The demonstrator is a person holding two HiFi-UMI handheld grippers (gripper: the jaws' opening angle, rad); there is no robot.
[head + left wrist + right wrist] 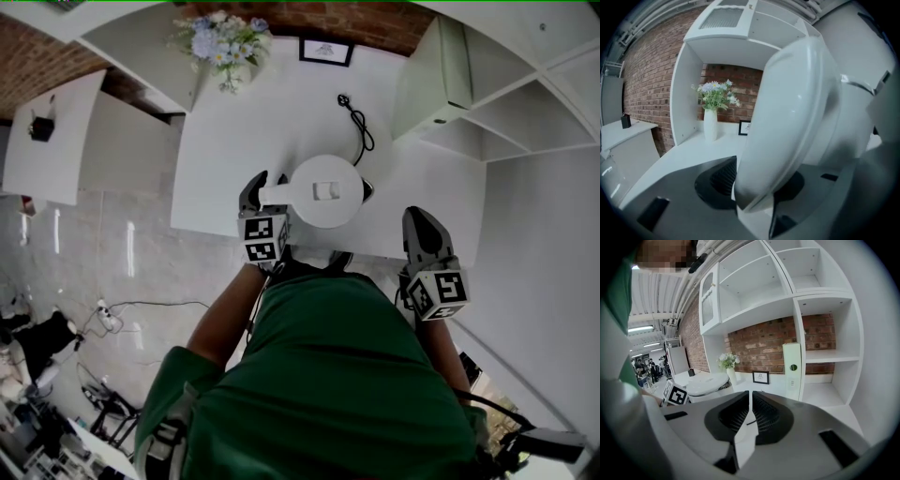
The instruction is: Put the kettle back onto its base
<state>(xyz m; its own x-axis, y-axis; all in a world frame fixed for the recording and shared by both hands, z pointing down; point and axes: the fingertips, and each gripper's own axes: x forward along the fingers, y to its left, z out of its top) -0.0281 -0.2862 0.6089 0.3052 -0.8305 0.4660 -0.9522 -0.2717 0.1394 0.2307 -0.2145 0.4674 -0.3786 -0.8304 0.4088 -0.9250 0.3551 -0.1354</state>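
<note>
Left gripper (265, 194) jaws clamped on kettle handle (797, 112). Right gripper (419, 225) jaws pressed together, nothing between, parked at counter (234, 131) edge. Kettle (323, 192) over counter, at near end of cord (357, 127). Base hidden beneath kettle, seating unclear. Step judged: final lowering onto base. Next: centre, set down level, release. Count: one kettle, one cord, one flower vase (223, 42), one picture frame (326, 51), two grippers.
</note>
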